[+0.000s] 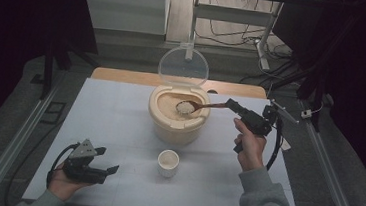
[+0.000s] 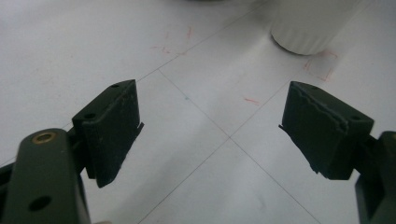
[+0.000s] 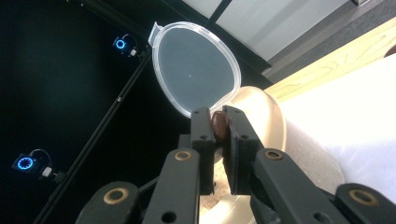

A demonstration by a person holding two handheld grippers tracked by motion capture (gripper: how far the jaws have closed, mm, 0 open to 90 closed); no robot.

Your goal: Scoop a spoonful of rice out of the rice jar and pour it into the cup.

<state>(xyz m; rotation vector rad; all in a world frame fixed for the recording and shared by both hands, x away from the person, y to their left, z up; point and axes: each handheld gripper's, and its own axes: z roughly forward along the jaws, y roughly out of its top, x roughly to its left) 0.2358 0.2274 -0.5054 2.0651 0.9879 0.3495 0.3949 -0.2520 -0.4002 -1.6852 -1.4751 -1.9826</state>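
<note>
Your right gripper (image 1: pixel 232 105) pinches the handle of a wooden spoon (image 1: pixel 197 105). The spoon holds rice over the open rice tub (image 1: pixel 177 127), near the table's (image 1: pixel 119 122) far edge. Your left gripper (image 1: pixel 108 160) rests near the near left corner, jaws spread wide, beside the white cup (image 1: pixel 168 163).
</note>
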